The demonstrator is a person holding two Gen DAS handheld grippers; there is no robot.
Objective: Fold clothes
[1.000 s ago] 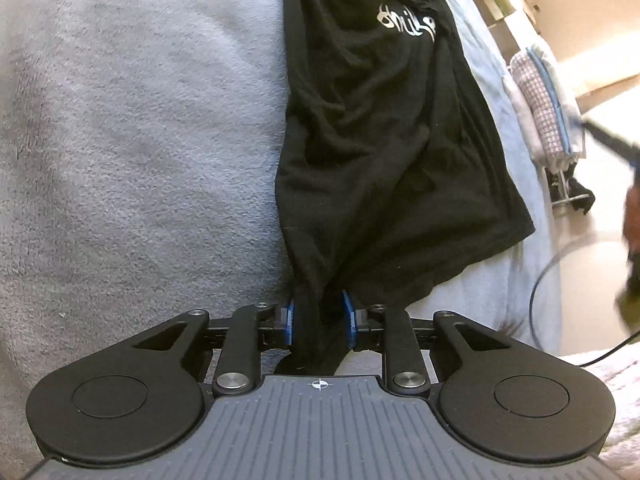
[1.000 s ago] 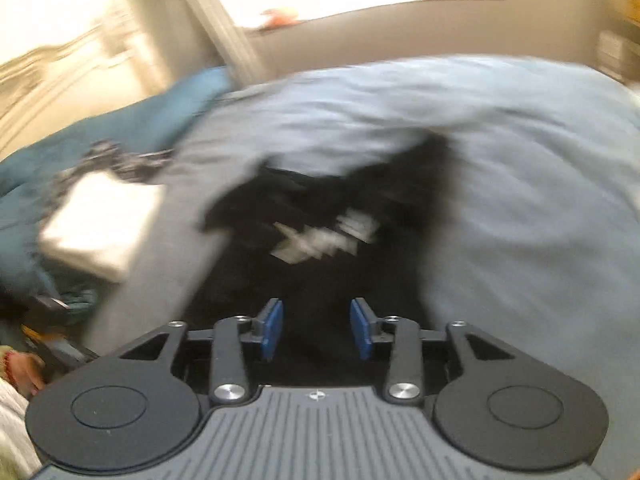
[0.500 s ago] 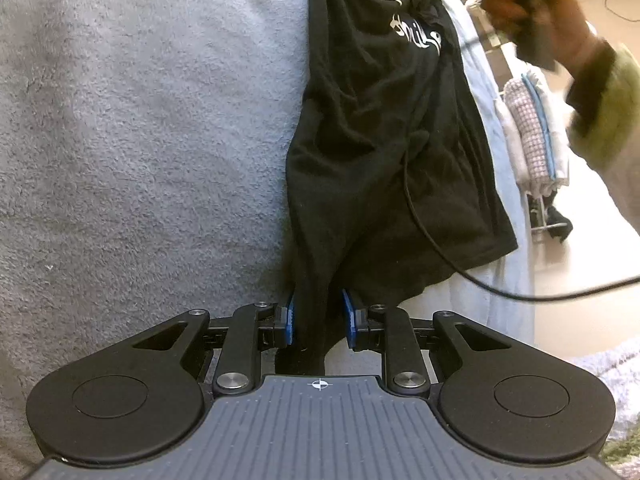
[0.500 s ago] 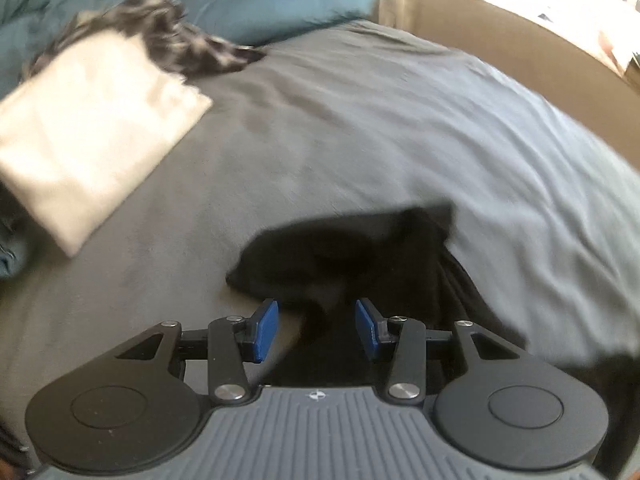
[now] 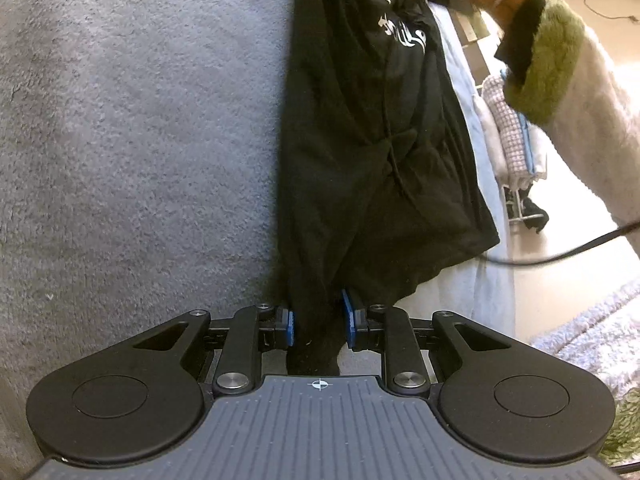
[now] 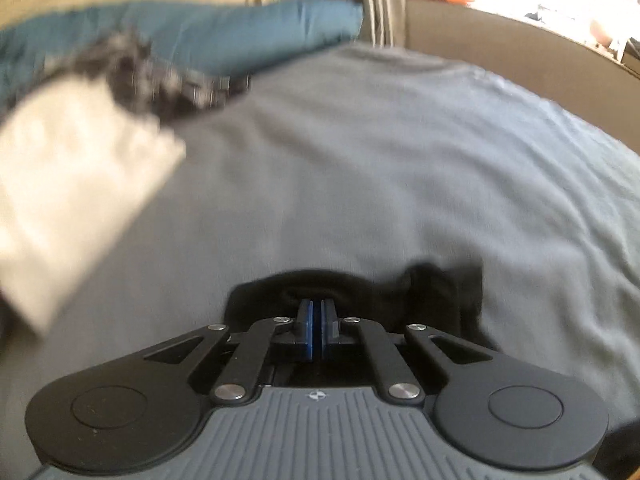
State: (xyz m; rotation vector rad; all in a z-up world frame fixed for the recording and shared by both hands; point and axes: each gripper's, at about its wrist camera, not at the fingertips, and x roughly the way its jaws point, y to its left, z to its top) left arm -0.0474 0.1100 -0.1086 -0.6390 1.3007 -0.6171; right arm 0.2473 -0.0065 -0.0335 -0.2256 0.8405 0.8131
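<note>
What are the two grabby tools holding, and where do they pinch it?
Both hold the black T-shirt. The left tool pinches a bunched bottom corner. The right tool is shut on the shirt's other end; which part exactly is hard to tell.

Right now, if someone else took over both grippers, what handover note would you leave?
Left gripper: shut on the bunched hem end of the black T-shirt.
Right gripper: blue pads together on the shirt's dark edge at the far end.
Shirt lies lengthwise on the grey blanket, gathered and creased.
Done: both ends gripped. A white folded item lies farther up the bed.
Left: spread it flat, then fold.
</note>
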